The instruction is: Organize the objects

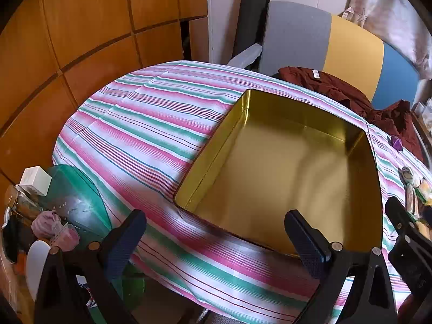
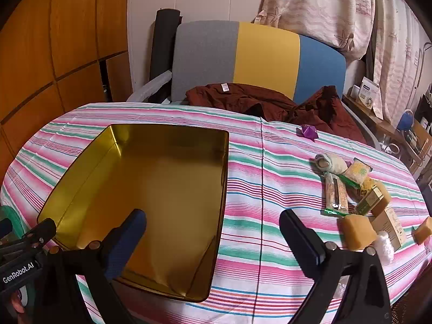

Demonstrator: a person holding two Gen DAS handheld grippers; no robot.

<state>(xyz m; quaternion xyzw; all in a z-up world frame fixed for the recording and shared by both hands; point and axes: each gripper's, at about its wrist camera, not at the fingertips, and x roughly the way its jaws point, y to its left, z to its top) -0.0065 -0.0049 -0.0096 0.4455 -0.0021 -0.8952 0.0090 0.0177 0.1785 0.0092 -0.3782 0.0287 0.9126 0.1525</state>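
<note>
An empty gold tin box (image 1: 283,170) (image 2: 151,197) lies open on the striped tablecloth (image 1: 151,124) (image 2: 270,189). My left gripper (image 1: 216,232) hangs open over the tin's near left corner with nothing between its fingers. My right gripper (image 2: 213,232) is open too, astride the tin's near right wall. To the right lie several small items: a rolled cloth bundle (image 2: 330,163), a long clear packet (image 2: 334,193), small boxes (image 2: 374,198), a yellow-brown block (image 2: 357,230) and a purple paper shape (image 2: 307,132) (image 1: 395,143). The left gripper's body (image 2: 27,245) shows at the right wrist view's left edge.
A chair with a grey, yellow and blue back (image 2: 259,59) stands behind the table with a dark red garment (image 2: 256,102) draped on it. Left of the table is a green plastic lid and clutter (image 1: 67,202). Wood panels (image 1: 81,27) line the left wall; a curtain (image 2: 337,8) hangs at the right.
</note>
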